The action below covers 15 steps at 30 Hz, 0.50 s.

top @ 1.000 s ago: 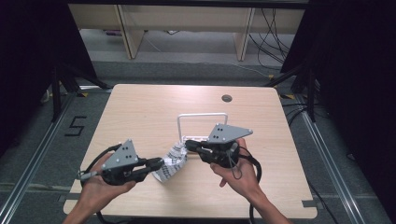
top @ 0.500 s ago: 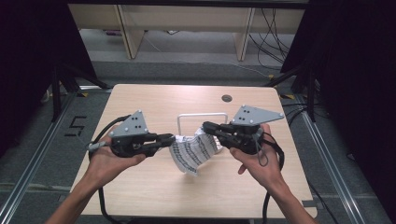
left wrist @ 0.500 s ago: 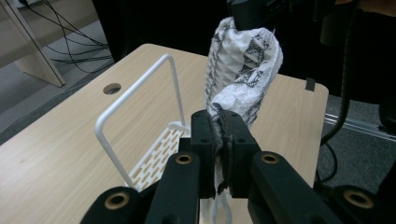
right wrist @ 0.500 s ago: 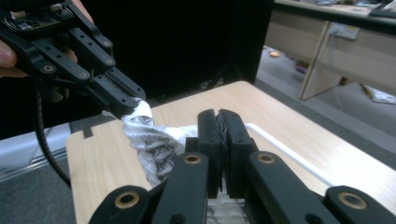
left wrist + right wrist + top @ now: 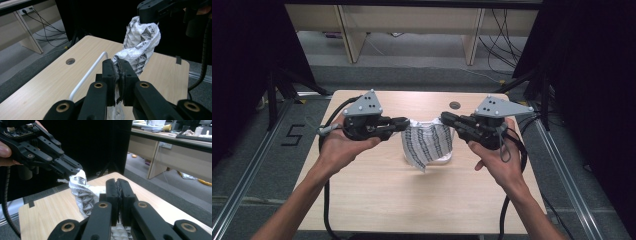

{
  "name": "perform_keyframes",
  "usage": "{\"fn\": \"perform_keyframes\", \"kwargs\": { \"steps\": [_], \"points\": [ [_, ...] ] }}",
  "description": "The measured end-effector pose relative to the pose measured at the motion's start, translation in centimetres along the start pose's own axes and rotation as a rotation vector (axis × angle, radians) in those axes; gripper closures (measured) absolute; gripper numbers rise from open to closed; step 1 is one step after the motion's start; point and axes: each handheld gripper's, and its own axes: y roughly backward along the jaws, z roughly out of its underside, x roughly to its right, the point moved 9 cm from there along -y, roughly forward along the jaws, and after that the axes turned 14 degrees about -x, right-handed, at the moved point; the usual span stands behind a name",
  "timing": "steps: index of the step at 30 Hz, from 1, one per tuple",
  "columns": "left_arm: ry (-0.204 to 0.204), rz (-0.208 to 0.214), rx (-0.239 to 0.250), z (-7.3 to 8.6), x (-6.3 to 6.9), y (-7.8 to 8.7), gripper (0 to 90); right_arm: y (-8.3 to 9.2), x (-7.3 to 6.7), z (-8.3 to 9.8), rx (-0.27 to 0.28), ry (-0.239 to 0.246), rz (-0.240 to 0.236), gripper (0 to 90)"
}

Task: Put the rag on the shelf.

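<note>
We find the left gripper (image 5: 404, 122) and right gripper (image 5: 446, 118) each clamped tight on the patterned cloth (image 5: 428, 144) (hanging between them) above the table (image 5: 377, 200).

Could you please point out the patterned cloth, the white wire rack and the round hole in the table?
patterned cloth (image 5: 428, 142), high view, middle of the hanging spread.
white wire rack (image 5: 87, 75), left gripper view, its long side bar.
round hole (image 5: 455, 105), high view, its dark centre near the table's far edge.
</note>
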Motion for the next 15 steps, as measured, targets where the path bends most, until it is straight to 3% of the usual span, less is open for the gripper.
{"fn": "perform_keyframes", "kwargs": {
  "steps": [15],
  "points": [
    [0.053,-0.036,0.029,-2.3,-2.8,-0.4,84.1,-0.5,2.3,-1.2,0.016,-0.045,0.027,88.5]
  ]
}}
